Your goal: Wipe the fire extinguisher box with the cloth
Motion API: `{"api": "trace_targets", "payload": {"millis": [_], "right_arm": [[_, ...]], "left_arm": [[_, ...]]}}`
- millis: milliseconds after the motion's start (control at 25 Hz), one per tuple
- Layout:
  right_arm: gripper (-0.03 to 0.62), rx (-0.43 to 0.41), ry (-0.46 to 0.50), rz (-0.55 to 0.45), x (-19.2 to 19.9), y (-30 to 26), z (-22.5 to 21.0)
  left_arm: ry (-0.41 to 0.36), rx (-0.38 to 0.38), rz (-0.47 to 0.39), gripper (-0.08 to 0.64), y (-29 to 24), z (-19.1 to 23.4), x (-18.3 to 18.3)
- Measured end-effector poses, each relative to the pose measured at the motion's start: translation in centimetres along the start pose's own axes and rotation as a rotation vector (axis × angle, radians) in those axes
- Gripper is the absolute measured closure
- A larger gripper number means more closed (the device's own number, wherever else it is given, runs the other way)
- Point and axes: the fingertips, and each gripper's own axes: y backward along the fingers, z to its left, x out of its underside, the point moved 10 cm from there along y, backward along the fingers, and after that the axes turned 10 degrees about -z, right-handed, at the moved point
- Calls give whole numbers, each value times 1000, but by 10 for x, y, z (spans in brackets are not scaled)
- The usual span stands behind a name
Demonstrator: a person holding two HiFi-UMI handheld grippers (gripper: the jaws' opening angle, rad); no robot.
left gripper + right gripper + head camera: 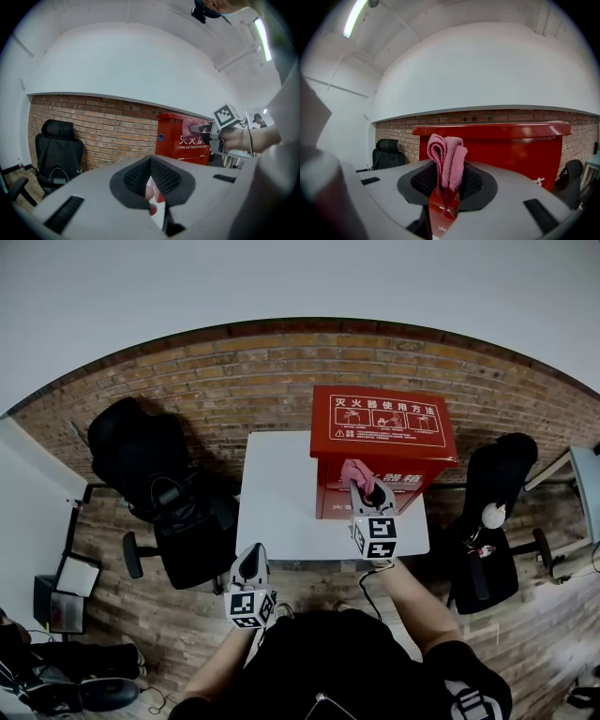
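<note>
Right gripper [446, 183] pinches the folded knitted pink cloth [449, 157] before the glossy red box [513, 150]; left gripper [150, 161] closed, empty

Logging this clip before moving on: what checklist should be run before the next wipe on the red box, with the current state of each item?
1. Cloth held: ok, the right gripper is shut on the pink cloth.
2. Cloth against the fire extinguisher box: cannot tell, it sits at the front face but contact is unclear.
3. Box upright on the white table: ok.
4. Left gripper out of the path: ok, low by the body, jaws together, empty.
5. Dirt left on the box: cannot tell.
</note>
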Motion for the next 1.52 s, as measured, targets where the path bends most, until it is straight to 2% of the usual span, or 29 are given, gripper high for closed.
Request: {"api": "trace_targets", "payload": {"millis": [1520], "right_arm": [[482,80,34,13,0,29,-53]], "left_arm": [[-8,74,21,541,-22,-34,6]]}}
